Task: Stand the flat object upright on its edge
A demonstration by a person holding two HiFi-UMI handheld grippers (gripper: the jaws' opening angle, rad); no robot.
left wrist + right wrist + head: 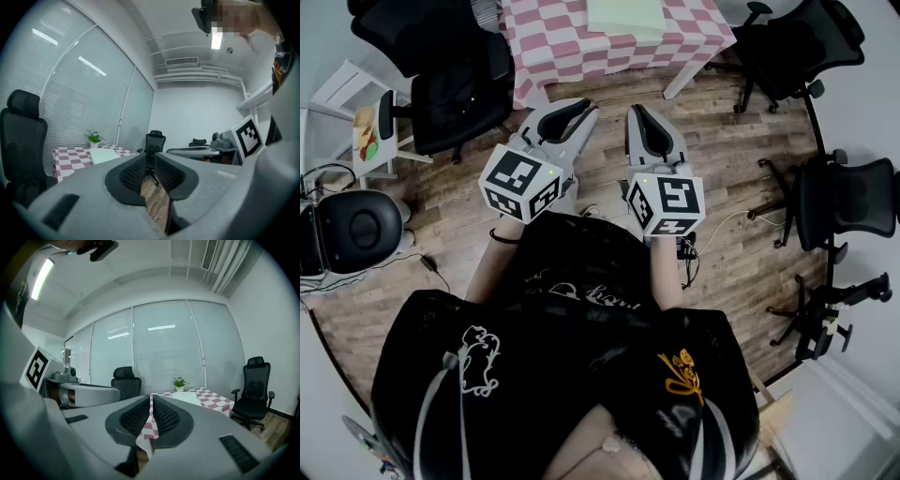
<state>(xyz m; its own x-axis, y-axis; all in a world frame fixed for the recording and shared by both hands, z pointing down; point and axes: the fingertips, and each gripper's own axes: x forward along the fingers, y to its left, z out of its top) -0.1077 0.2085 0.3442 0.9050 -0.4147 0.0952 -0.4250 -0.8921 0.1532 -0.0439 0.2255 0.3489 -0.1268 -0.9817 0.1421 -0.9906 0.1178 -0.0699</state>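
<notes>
Head view: my left gripper [570, 112] and right gripper [639, 116] hang short of the checkered counter [553, 47], over the wood floor [487, 216]. The flat object [623, 17] lies flat on the counter. Left gripper view: jaws pressed together, nothing between them; counter ahead-left, plant [95, 137] on it. Right gripper view: jaws pressed together, empty; counter straight ahead.

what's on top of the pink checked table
A pale flat object lies flat on the checked cloth, and a small potted plant stands by it. The cloth hides the tabletop itself.
</notes>
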